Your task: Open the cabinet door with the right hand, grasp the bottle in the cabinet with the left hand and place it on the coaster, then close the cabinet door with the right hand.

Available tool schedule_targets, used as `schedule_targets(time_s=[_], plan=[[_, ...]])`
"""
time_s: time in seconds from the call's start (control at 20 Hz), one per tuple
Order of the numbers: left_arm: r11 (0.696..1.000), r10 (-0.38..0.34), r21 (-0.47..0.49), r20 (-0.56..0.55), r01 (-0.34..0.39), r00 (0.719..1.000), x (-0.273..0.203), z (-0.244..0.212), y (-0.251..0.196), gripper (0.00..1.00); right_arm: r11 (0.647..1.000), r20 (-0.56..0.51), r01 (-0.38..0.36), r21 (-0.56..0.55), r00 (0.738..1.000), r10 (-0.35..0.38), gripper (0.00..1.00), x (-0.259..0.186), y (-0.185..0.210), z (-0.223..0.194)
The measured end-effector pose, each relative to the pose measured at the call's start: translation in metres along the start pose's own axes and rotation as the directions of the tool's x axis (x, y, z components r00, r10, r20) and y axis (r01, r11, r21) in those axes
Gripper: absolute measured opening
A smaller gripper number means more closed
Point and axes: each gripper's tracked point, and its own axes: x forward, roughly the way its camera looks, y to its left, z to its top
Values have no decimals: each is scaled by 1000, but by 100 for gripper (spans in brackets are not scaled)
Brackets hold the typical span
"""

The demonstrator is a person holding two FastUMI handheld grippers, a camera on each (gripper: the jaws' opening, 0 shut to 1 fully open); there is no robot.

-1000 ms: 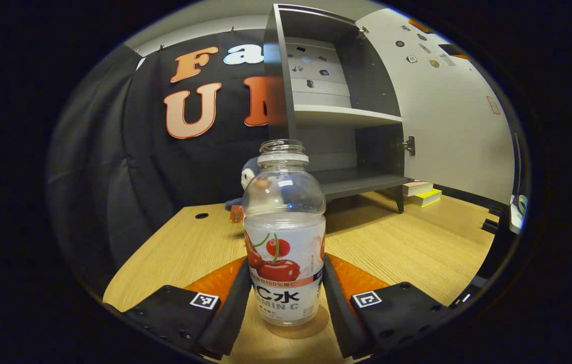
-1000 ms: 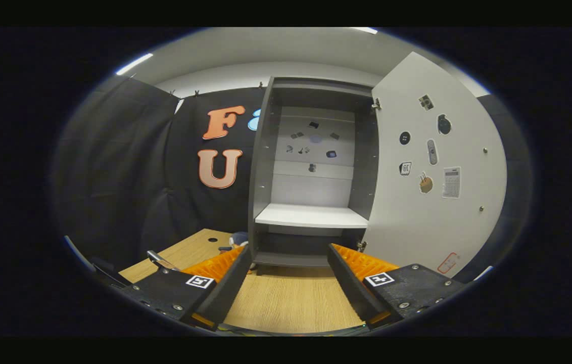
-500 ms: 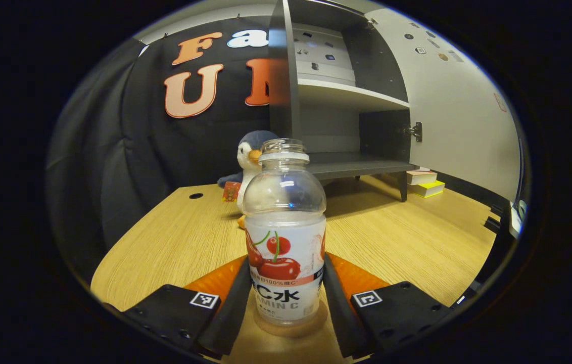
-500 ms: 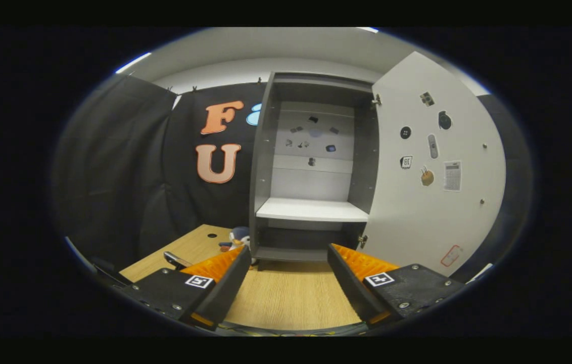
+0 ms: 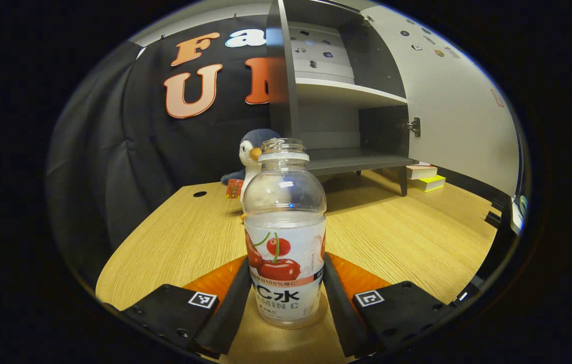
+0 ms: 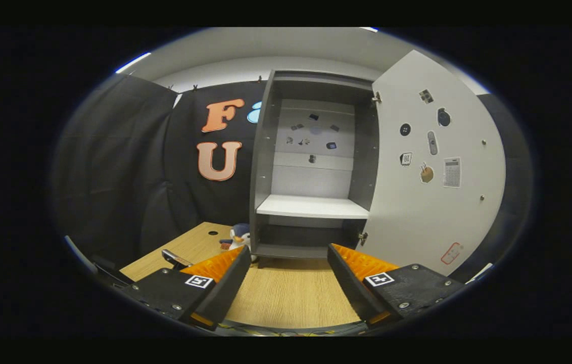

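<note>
Left gripper (image 5: 286, 296): low over table, level, pointing toward cabinet; both fingers pressed on lower label zone of clear uncapped plastic bottle with cherry label (image 5: 284, 237).
Bottle: upright, base at round tan coaster (image 5: 316, 317) on light wood table (image 5: 402, 237); contact with coaster unclear.
Right gripper (image 6: 288, 275): raised above table, level, facing cabinet front; jaws wide apart, nothing between.
Cabinet: tall dark grey cabinet (image 6: 311, 172) with white shelf, standing at far side of table.
Door: white cabinet door with stickers (image 6: 435, 172) swung open to the right.
Around: blue-white plush penguin (image 5: 251, 151) just behind bottle; stacked books (image 5: 425, 178) beside cabinet leg, near door.
</note>
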Motion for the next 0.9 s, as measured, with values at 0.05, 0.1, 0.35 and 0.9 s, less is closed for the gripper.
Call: schedule_targets(time_s=[0.05, 0.1, 0.35, 0.9], plan=[[1000, 2, -5, -3, -2, 1000, 1, 0, 1, 84, 1000, 1, -3, 0, 1000, 3, 94, -1, 0, 0], [1000, 4, -15, -5, -4, 1000, 0, -1, 2, 84, 1000, 0, -5, -1, 1000, 5, 94, -1, 0, -1], [998, 24, -57, -37, -26, 999, -6, -12, 8, 85, 1000, -14, -21, -12, 1000, 21, 94, -3, 3, -6], [1000, 15, -11, -21, -15, 1000, -2, -7, 7, 99, 998, -34, -55, -25, 998, 54, 94, 1, 11, -15]])
